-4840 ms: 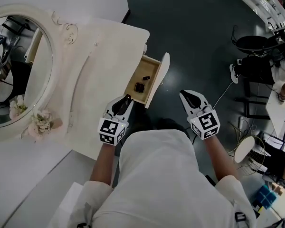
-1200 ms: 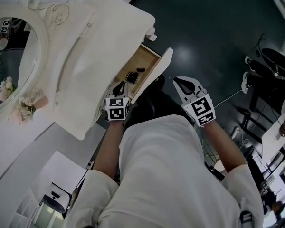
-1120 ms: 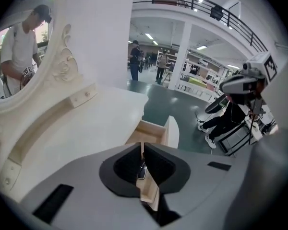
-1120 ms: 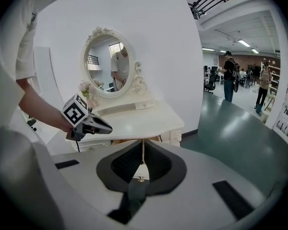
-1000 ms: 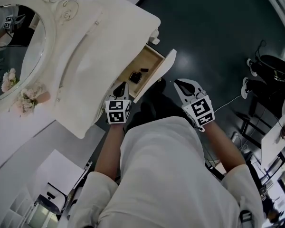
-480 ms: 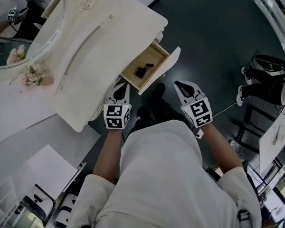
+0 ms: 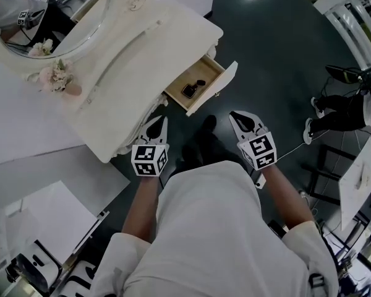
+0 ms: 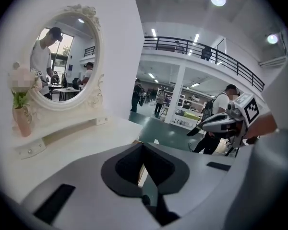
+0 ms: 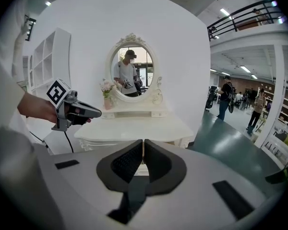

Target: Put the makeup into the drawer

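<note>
The white dressing table (image 7: 142, 48) has its small wooden drawer (image 7: 219, 89) pulled out toward me. Inside lie a dark compact (image 7: 191, 91) and a smaller dark makeup piece (image 7: 201, 83). My left gripper (image 7: 162, 120) hovers short of the table's front edge, left of the drawer, shut with nothing in it (image 8: 143, 145). My right gripper (image 7: 234, 114) hangs over the dark floor just right of the drawer front, also shut and empty (image 9: 143, 142). Neither touches the drawer.
An oval mirror (image 7: 55, 11) and a pink flower vase (image 7: 57, 77) stand at the back of the table. Dark floor (image 7: 272, 48) surrounds the drawer. A seated person and chair legs (image 7: 343, 113) are at the right, with a thin cable (image 7: 292, 148) on the floor.
Both grippers have drawn back from the drawer and lifted. The left one, which was beside the drawer's side, is now apart from it. The table sits farther off in the head view.
</note>
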A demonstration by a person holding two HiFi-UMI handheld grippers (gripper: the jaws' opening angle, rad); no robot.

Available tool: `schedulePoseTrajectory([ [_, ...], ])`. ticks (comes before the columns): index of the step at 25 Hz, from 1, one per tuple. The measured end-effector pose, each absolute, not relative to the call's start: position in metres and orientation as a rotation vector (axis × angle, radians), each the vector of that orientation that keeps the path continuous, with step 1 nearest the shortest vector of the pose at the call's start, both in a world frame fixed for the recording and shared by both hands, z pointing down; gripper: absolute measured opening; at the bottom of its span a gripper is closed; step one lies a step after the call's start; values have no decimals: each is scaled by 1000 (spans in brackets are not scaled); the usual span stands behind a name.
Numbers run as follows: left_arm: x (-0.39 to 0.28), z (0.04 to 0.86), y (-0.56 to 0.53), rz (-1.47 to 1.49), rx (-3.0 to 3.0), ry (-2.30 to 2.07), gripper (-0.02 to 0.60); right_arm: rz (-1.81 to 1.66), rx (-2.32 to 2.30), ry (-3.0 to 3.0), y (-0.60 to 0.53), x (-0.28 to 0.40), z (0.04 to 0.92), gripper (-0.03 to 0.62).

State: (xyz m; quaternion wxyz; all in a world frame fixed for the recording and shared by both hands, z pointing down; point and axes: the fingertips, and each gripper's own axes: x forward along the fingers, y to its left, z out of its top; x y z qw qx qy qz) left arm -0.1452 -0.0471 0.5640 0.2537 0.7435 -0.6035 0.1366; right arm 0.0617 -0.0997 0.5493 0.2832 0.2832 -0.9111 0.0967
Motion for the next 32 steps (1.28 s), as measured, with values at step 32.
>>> schedulePoseTrajectory([
  [32,-68,467,1,241,2059,-1863,17,164,784,-2618,-105,155,475,32],
])
